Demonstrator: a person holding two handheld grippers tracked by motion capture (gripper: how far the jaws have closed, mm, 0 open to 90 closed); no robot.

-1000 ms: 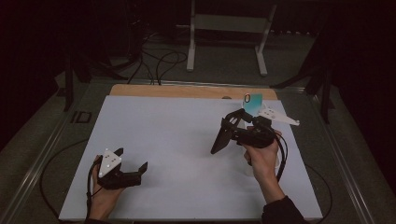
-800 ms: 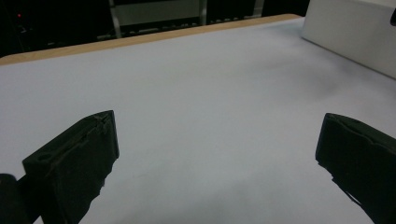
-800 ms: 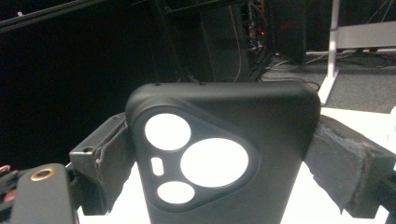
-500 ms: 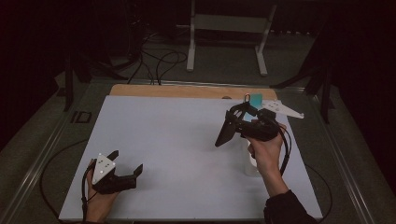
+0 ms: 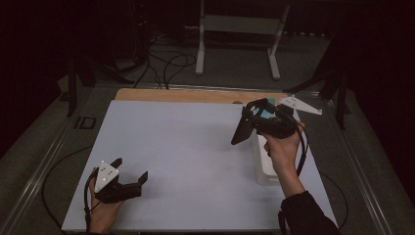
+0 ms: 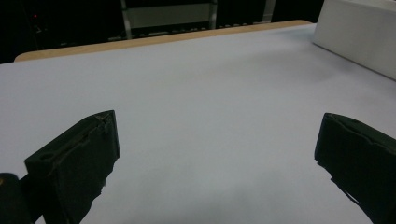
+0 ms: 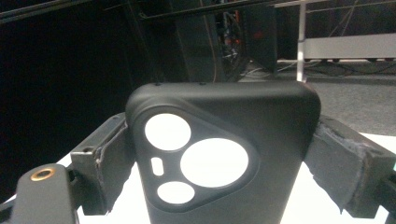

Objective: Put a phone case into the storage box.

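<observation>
The black phone case (image 7: 219,154) was pinched across its width in the right tongs (image 7: 219,163), one padded jaw on each long edge just below the camera end, and it was carried in the air above the right part of the worktop (image 5: 186,147); the high view showed it as a dark slab (image 5: 241,131) slanting down and left from the hand. It looked light, thin and somewhat flexible, a soft matte shell with three round camera cut-outs and a small slot, so I judged that it would bow if squeezed hard and could twist in a grip taken at one end. The side rails seemed the safest hold, since the cut-out corner is its weakest part. Just beneath the right hand (image 5: 281,147) lay a white tray (image 5: 262,169), long and narrow, near the right edge of the worktop, its near wall also visible from the left tongs' camera (image 6: 355,32). The left tongs (image 5: 128,178) rested spread wide and empty at the near left corner, well apart from the case. Between the two hands the white surface lay bare, giving ample room for setting down; a wooden strip (image 5: 195,95) marked the far edge.
</observation>
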